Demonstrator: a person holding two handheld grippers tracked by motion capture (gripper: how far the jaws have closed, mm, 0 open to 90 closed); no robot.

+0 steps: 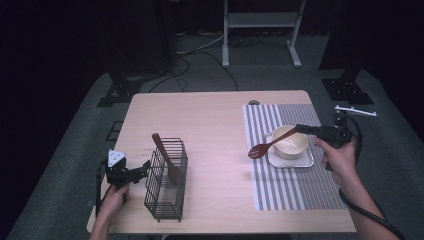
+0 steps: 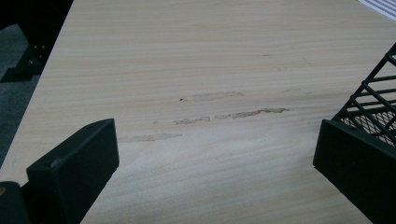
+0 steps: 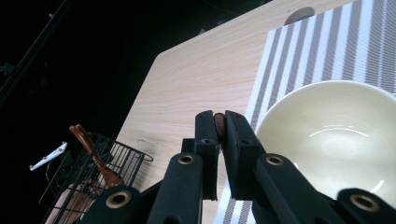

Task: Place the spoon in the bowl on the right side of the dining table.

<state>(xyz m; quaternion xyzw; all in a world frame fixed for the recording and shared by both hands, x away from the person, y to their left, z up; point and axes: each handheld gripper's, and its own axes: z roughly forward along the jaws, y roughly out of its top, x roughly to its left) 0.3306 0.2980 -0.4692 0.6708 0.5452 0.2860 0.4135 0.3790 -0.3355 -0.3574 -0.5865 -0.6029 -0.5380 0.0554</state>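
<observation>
My right gripper [image 1: 301, 129] hangs over the cream bowl [image 1: 294, 145], shut on the handle of a brown spoon [image 1: 260, 149] whose scoop points left, above the striped placemat [image 1: 287, 187]. The right gripper view has the jaws [image 3: 219, 122] pinched on the thin brown handle [image 3: 219, 128], with the bowl [image 3: 336, 135] just beyond. At the left, a black wire basket [image 1: 166, 180] holds a wooden utensil [image 1: 165, 155] leaning upright. My left gripper [image 1: 144, 168] rests beside the basket's left wall. Its jaws [image 2: 215, 140] stand wide apart over bare table, and the basket mesh [image 2: 373, 102] is against the right jaw.
The bowl sits on a small white square tray [image 1: 306, 161] on the placemat. The light wood table [image 1: 210, 120] ends close to the basket at the front left. A white frame [image 1: 260, 30] and black stands [image 1: 120, 87] are on the floor behind the table.
</observation>
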